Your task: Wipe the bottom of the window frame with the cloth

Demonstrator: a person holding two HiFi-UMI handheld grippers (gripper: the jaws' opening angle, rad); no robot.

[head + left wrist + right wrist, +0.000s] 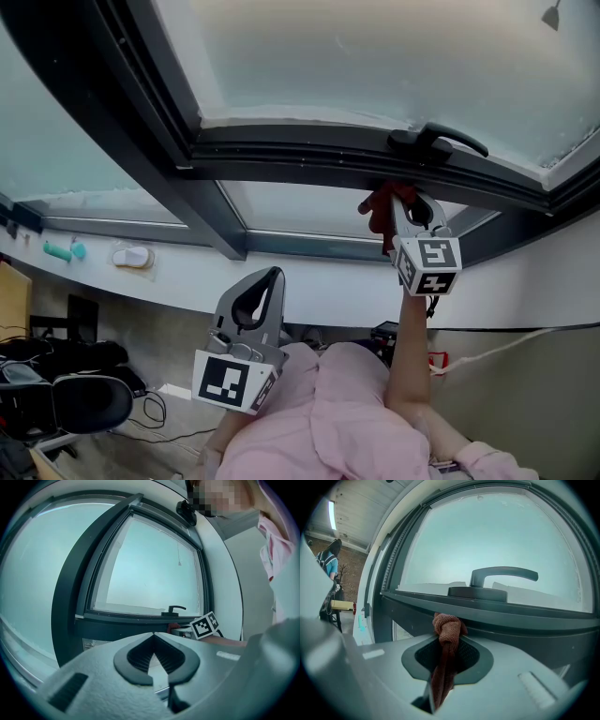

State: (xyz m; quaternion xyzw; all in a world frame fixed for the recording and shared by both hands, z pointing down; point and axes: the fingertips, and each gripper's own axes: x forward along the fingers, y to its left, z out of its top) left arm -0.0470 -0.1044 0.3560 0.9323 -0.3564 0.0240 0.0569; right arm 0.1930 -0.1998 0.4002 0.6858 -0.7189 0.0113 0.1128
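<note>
A red-brown cloth is bunched into a knot and pinched in my right gripper, which is shut on it. The knot presses against the underside of the dark window frame's bottom rail, just below the window handle. The head view shows the cloth and right gripper raised to the rail, left of the handle. My left gripper hangs lower, away from the frame; its jaws meet at the tips with nothing between them.
A white sill runs below the window, with small teal items and a white object on it. A black chair and bags sit at the lower left. A pink sleeve fills the bottom centre.
</note>
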